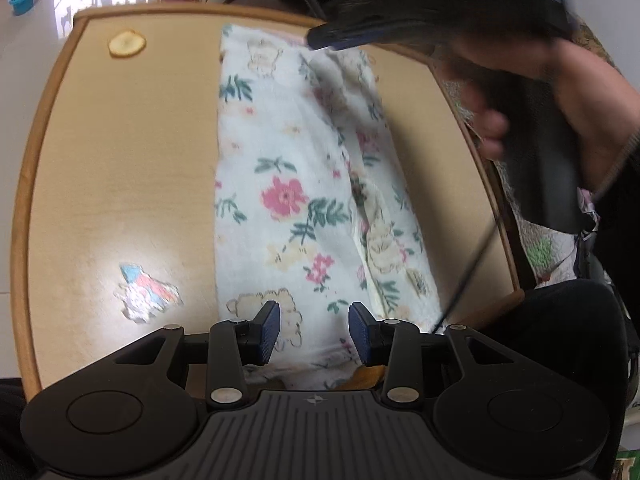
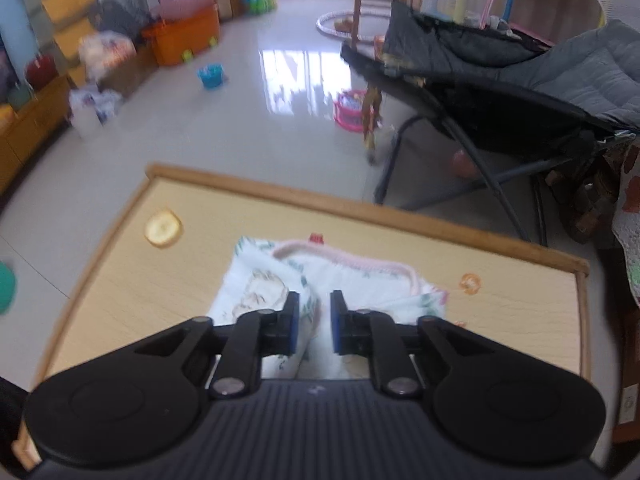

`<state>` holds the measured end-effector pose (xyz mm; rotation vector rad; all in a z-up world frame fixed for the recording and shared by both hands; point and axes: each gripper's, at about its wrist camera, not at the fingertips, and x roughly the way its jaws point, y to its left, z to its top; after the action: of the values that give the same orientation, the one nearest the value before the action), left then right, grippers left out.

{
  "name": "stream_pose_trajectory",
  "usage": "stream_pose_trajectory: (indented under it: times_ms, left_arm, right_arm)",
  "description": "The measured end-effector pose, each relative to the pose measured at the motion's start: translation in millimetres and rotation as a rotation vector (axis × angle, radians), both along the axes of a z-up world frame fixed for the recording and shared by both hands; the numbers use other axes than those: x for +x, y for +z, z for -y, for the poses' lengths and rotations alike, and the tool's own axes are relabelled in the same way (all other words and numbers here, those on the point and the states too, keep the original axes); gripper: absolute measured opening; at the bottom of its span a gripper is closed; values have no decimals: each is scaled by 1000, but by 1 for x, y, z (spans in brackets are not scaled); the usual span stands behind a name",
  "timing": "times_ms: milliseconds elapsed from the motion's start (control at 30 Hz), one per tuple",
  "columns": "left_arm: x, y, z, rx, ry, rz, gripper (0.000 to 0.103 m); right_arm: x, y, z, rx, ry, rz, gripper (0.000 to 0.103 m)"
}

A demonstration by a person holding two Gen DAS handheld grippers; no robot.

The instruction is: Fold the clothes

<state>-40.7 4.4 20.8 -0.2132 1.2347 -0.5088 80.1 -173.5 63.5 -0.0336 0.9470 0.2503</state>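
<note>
A white floral garment (image 1: pixel 300 200) lies folded into a long strip down the middle of a low wooden table (image 1: pixel 120 160). My left gripper (image 1: pixel 314 330) hovers over the garment's near end, open, its pads apart and gripping nothing. In the left wrist view my right gripper (image 1: pixel 316 40), blurred and held by a hand (image 1: pixel 580 92), sits over the far end. In the right wrist view the right gripper (image 2: pixel 315 324) is open just above the garment (image 2: pixel 360 280), near its pink-trimmed neckline (image 2: pixel 344 258); cloth shows in the gap but the pads do not press it.
The table (image 2: pixel 120 280) has a raised rim, a round yellow sticker (image 1: pixel 127 43) far left and a cartoon sticker (image 1: pixel 146 290) near left. A dark folding chair (image 2: pixel 480 80) stands beyond the far right edge. A blue bucket (image 2: pixel 210 75) and pink toy (image 2: pixel 352 110) lie on the floor.
</note>
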Motion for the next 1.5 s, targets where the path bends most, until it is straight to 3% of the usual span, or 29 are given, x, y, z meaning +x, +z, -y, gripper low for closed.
stream_pose_trajectory:
  times_ms: [200, 400, 500, 667, 833, 1000, 1200, 1500]
  left_arm:
    - [20, 13, -26, -21, 90, 24, 41]
    - [35, 10, -39, 7, 144, 46, 41]
    - [46, 9, -41, 7, 153, 63, 41]
    - [83, 17, -42, 16, 180, 141, 41]
    - [132, 17, -35, -4, 190, 150, 41]
    - [169, 15, -15, 51, 146, 191, 41]
    - [198, 5, -5, 67, 133, 194, 41]
    - [212, -11, -4, 51, 121, 191, 41]
  right_arm:
    - [-45, 31, 44, 104, -6, 30, 38]
    - [-76, 2, 85, 142, -129, -73, 39]
    - [-86, -10, 93, 159, -139, -78, 39]
    - [-62, -13, 106, 197, -156, -52, 39]
    - [-22, -12, 109, 199, -83, -22, 39]
    - [11, -21, 105, 148, -6, -45, 39]
    - [31, -40, 107, 209, 13, -96, 39]
    - [42, -56, 101, 184, 36, -106, 38]
